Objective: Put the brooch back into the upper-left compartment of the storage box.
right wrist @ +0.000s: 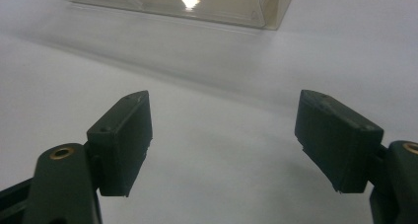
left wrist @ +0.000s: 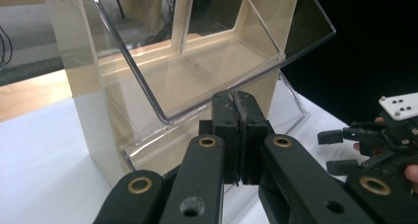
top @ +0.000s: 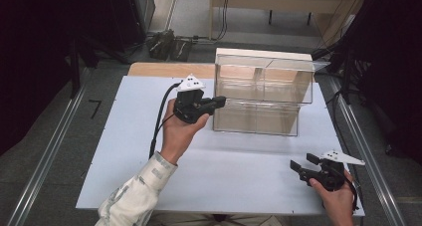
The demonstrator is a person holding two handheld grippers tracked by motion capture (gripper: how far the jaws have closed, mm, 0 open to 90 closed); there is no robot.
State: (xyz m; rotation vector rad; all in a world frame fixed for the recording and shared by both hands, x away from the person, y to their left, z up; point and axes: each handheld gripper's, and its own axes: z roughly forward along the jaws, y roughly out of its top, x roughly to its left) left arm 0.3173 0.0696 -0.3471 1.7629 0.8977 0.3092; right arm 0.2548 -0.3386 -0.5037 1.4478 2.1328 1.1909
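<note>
White tabletop, clear acrylic bin point(top: 263, 91) standing far-centre. Left gripper point(top: 219, 102) sits at its left edge, jaws pressed together with nothing between them. Right gripper point(top: 301, 164) waits near-right, jaws wide, empty. Bin looks untouched; the work seems barely begun.

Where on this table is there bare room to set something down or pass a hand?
The white table is bare between the clear two-tier bin and the near edge, from the left gripper across to the right gripper. The strip left of the bin is also free. It is tight only where the left gripper's shut jaws meet the bin's left end.
</note>
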